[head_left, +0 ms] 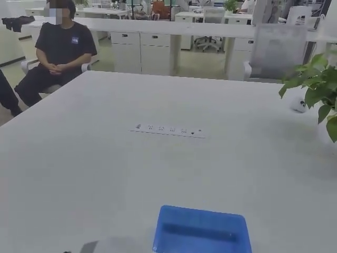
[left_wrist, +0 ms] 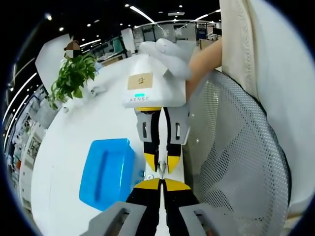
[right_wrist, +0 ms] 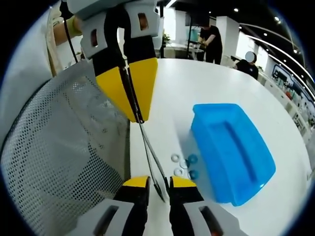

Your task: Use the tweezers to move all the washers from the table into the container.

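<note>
Right gripper view: left gripper [right_wrist: 137,116] clamped on tweezers [right_wrist: 149,152]. Their far end sits between the right gripper [right_wrist: 159,189] jaws, narrowly apart; can't tell if gripping. Washers [right_wrist: 183,165] near table [right_wrist: 197,83] edge, just beside blue container [right_wrist: 231,147].

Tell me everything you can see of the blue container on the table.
The blue container is a shallow rectangular tray with rounded corners, of what looks like glossy plastic. A long darker hollow runs along its middle. It rests flat on the white table, near the person's edge. A few washers lie on the table close beside one long wall; whether any touch it, or lie inside it, I cannot tell.
</note>
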